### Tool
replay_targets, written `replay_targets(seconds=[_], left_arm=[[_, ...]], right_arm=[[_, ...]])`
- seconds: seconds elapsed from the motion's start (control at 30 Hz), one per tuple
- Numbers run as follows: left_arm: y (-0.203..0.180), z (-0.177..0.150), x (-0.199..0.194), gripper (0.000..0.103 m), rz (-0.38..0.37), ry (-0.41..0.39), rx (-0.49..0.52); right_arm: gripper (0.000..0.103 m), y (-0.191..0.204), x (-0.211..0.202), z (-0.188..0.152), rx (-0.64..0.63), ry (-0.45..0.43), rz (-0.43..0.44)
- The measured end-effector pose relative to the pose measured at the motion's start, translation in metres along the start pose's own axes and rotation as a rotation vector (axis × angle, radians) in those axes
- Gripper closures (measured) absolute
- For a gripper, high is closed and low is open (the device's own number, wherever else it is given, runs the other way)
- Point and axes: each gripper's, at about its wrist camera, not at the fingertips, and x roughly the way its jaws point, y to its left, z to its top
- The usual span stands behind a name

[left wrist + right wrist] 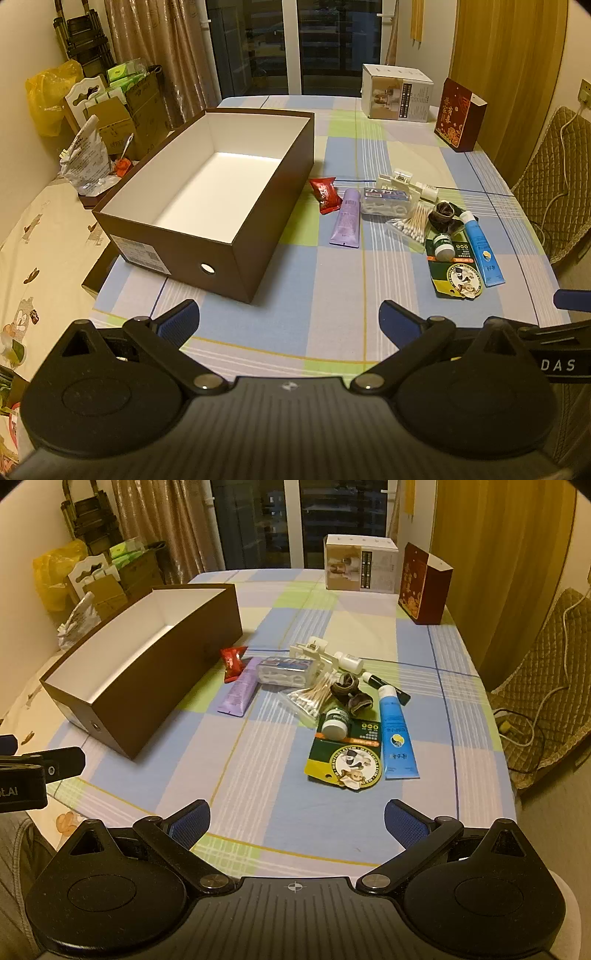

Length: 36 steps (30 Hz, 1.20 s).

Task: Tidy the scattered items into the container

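**Nothing boxed yet; both grippers wide open, right one nearer the pile**

Table (pixel 332 314): checked cloth, everything sits on it.

Box (pixel 273 229): brown, white inside, no contents visible. Left half of the table, long axis running away from the cameras and skewed right at the far end.

Left gripper (pixel 290 317): fingers spread wide, nothing between them, held above the near edge. Box is ahead and slightly left of it.

Right gripper (pixel 297 818): also spread wide and holding nothing. Pile lies straight ahead to slightly right, well apart from the fingertips.

Pile, right of the box:
- blue tube (pixel 397 734), long axis roughly along the right gripper's view line, cap at the far end
- purple tube (pixel 242 690), just beside the box's right wall, lying similarly
- green card (pixel 349 753), flat, touching the blue tube; small jar (pixel 335 723) resting on its far end
- floss box (pixel 286 670), swabs (pixel 310 698), red packet (pixel 232 659)

My read: the right hand takes the first pick. The green card and blue tube are closest to it. With the blue tube lengthwise to the approach, the fingers would close across its width without any wrist turn.
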Motion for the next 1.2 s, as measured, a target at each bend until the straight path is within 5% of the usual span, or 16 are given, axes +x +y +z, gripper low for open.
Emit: replay_targets(seconds=[1.2], left_arm=[[-0.0043,-0.0031,0.0088,0.001,-0.020,0.025,0.021]], right_arm=[[0.000,0.0009,0.0023,-0.0036,-0.008,0.010,0.011]])
